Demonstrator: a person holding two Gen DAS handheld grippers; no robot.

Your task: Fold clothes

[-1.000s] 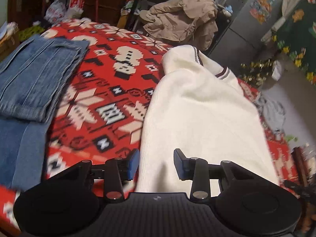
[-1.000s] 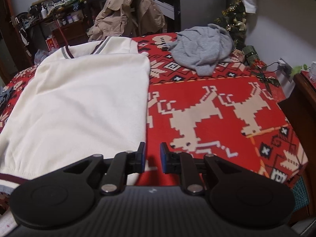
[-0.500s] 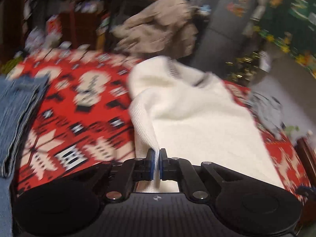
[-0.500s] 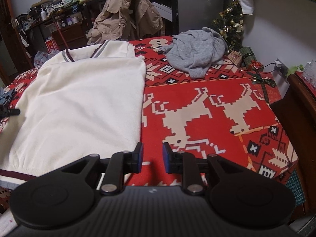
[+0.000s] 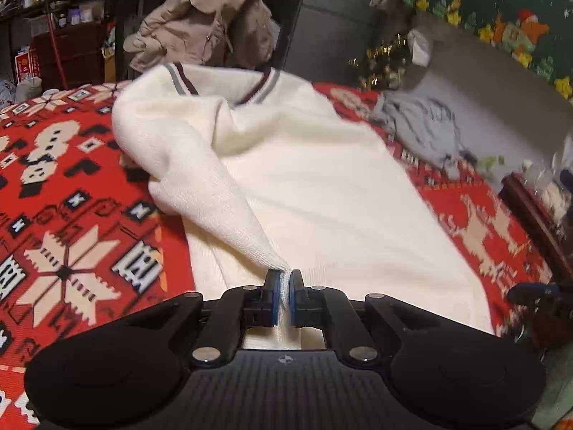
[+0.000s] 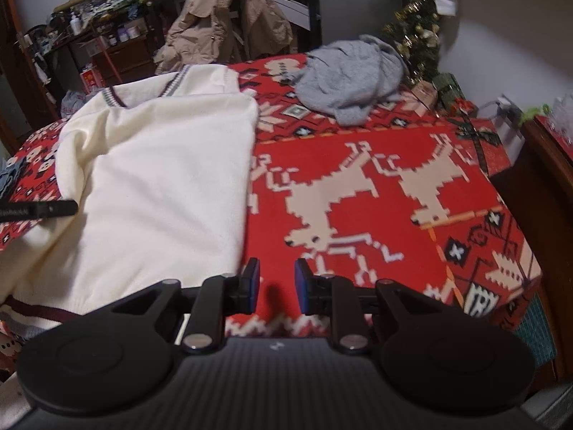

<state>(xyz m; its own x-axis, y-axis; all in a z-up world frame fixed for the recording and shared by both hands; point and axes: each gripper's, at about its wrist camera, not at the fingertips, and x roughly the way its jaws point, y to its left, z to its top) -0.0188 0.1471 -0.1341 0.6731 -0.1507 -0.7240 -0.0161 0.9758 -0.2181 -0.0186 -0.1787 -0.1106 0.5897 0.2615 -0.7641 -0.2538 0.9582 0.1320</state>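
Since a second ago, the left hand-held gripper (image 5: pixel 285 286) is going from wide open beside the sweater (image 5: pixel 322 193) to clamped tight on its left edge, and it is now lifting that edge up and over toward the middle. White knit is peaking into a tent from the jaws back to the left shoulder, and the collar (image 5: pixel 222 82) is rucking up at the far end. The right hand-held gripper (image 6: pixel 276 286) is hanging narrowly open and holding nothing, just off the sweater's right edge, above the red bedspread (image 6: pixel 376 215).

The sweater is lying lengthwise on the bed, collar far, striped hem (image 6: pixel 39 310) near, with its right side flat and its left side coming off the cover. That is looking like a lengthwise fold in progress: the left side is being carried across the body. The grip is only a pinch of fabric at one point, so the rest of that edge is sagging and could land crooked. A grey garment (image 6: pixel 351 79) is lying crumpled at the far right of the bed, well apart from the sweater.
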